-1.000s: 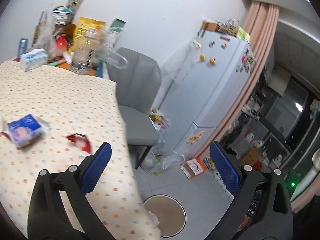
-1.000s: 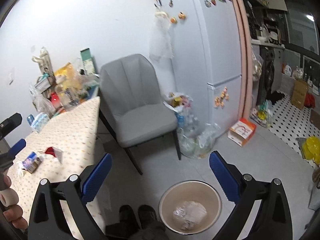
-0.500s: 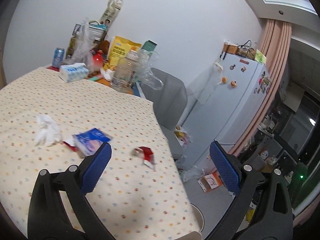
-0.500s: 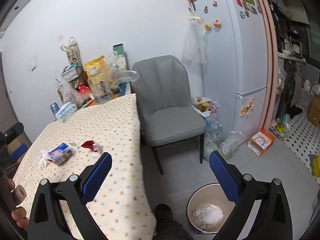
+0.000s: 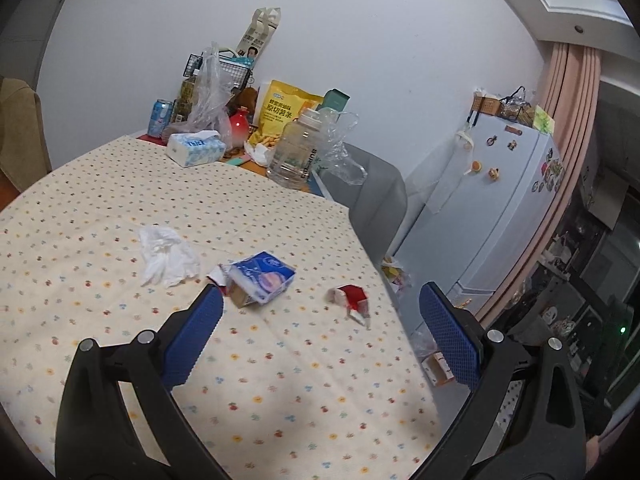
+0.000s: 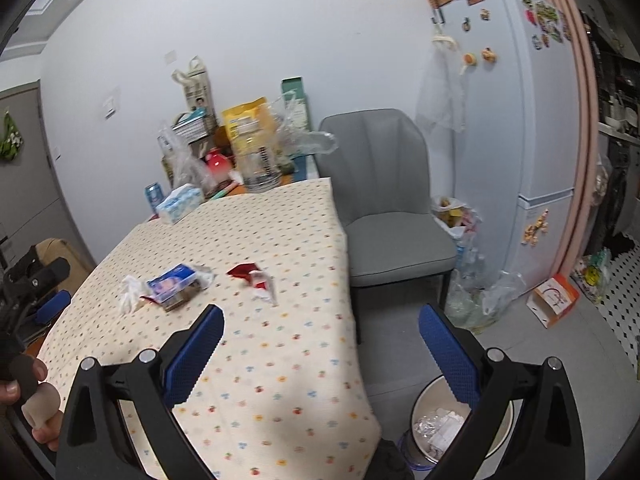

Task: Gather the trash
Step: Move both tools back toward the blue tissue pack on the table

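Both grippers hang over the near end of the table (image 5: 120, 184), each with its blue fingers spread wide and nothing between them. The left gripper (image 5: 320, 340) points at three bits of litter lying close together on the spotted cloth: a crumpled white tissue (image 5: 166, 256), a blue packet (image 5: 262, 280) just beside it, and a red wrapper (image 5: 350, 298) nearer the table's edge. The right gripper (image 6: 320, 354) looks across the same spread, with the bin (image 6: 424, 400) on the floor below it, some rubbish already inside.

This looks like the reach for the next piece; I'd say the left gripper must drop and close on the packet or wrapper.

Compared with half a second ago, the litter sits closer to the left gripper, and more of the table is in sight than a second ago.
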